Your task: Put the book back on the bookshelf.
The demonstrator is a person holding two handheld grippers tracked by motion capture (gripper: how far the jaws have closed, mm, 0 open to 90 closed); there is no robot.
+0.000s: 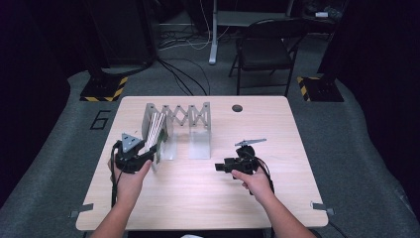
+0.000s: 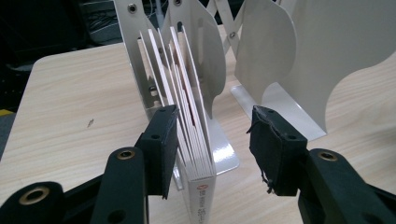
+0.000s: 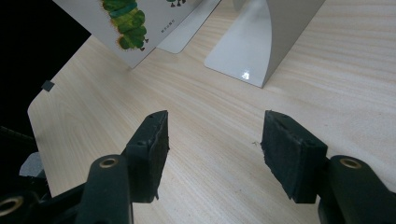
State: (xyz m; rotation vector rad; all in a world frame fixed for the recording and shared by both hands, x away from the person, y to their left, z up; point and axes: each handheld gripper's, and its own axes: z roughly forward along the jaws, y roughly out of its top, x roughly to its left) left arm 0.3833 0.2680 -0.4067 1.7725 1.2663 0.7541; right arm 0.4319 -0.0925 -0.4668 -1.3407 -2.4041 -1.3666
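A white expanding metal book rack (image 1: 190,116) stands at the back left of the wooden table (image 1: 198,203). A thin white board book (image 2: 198,154) leans in the rack's leftmost slot against a divider (image 2: 205,51). In the right gripper view its cover (image 3: 126,23) shows a green caterpillar. My left gripper (image 2: 212,121) straddles the book's near edge. Its left pad (image 2: 163,140) lies against the book's side, while the right pad (image 2: 273,144) stands well clear of it. My right gripper (image 3: 215,126) hovers open over bare table right of the rack, nothing between its jaws.
Another rack divider (image 3: 261,37) stands just ahead of the right gripper. The table has a round hole (image 1: 237,107) near its far edge. A black folding chair (image 1: 265,49), cables and striped stand bases (image 1: 104,89) are on the floor beyond.
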